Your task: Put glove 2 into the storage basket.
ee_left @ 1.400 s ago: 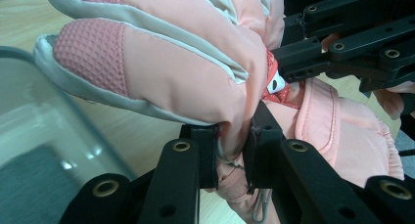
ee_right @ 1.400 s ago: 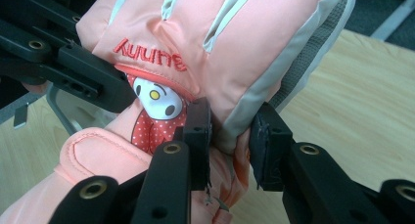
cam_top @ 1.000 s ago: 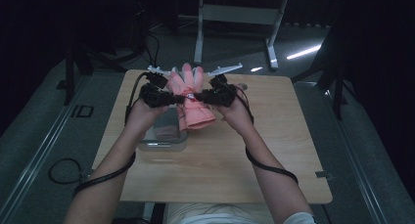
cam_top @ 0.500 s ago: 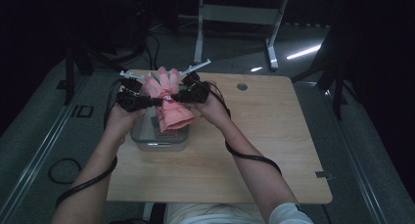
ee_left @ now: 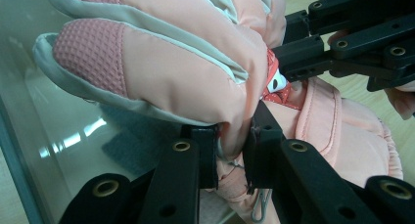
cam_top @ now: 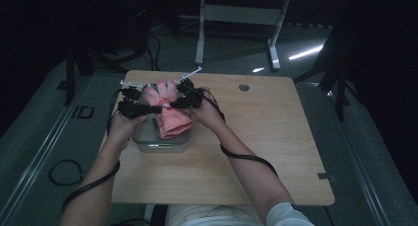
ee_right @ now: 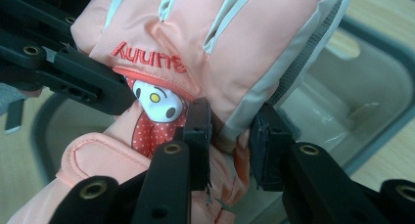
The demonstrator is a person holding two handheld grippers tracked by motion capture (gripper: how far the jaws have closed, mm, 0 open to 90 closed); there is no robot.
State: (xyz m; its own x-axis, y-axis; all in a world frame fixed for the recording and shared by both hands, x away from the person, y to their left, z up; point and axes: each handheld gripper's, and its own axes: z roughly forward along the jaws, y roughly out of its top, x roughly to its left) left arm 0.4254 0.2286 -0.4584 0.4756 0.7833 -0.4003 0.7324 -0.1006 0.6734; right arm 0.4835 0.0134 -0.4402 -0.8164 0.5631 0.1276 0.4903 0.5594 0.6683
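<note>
A pink padded glove (cam_top: 170,115) with grey trim and a white cartoon badge (ee_right: 157,100) hangs between both grippers above a clear rectangular container (cam_top: 162,147). Its fingers point away from me and its cuff (ee_left: 337,136) droops toward the container. My left gripper (cam_top: 156,109) comes in from the left and is shut on the glove's edge (ee_left: 232,145). From the right, my right gripper (cam_top: 171,105) pinches the glove's grey-trimmed side (ee_right: 230,136). The container's glass wall (ee_left: 49,136) lies right under the glove (ee_left: 171,62), and its rim (ee_right: 372,131) shows behind the glove (ee_right: 244,38).
The container stands at the left of a light wooden table (cam_top: 276,152) with a round hole (cam_top: 243,87) near its far edge. A black cable (cam_top: 246,157) trails along the right forearm. A metal frame's legs (cam_top: 236,18) stand on the floor beyond the table.
Both hands have carried the glove to the left and downward, from the table's middle rear to just over the clear container. Both grips have stayed the same.
</note>
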